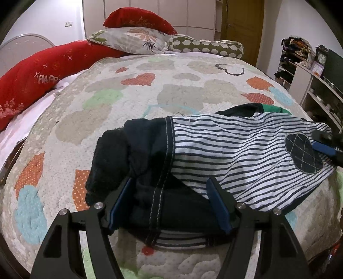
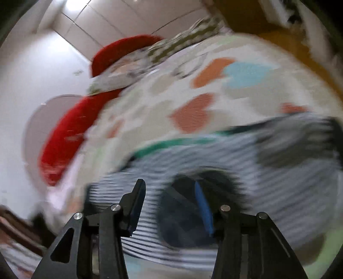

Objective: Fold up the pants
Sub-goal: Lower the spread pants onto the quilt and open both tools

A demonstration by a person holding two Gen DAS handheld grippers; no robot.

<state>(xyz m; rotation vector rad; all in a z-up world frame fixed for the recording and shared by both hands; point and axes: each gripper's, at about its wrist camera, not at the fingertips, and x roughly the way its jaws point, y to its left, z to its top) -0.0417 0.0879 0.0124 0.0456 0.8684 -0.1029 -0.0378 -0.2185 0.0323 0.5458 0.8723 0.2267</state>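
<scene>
The striped pants (image 1: 235, 150) (soft, with a dark round patch) lie on the bumpy quilt (image 1: 128, 103) — left gripper (image 1: 171, 197) wide apart around the dark waistband, right gripper (image 2: 169, 206) partly spread, too blurry to tell any hold.

My left wrist view is sharp and evenly lit by soft indoor light, with only faint shadow under the pants (image 1: 225, 150) and strong fisheye bending that curves the bed (image 1: 150, 90) and darkens the corners. My right wrist view is smeared by heavy motion blur, so the stripes and quilt hearts run into streaks while the right gripper (image 2: 169, 206) stays crisp, and a bright ceiling light (image 2: 74, 3) glares at the top left
</scene>
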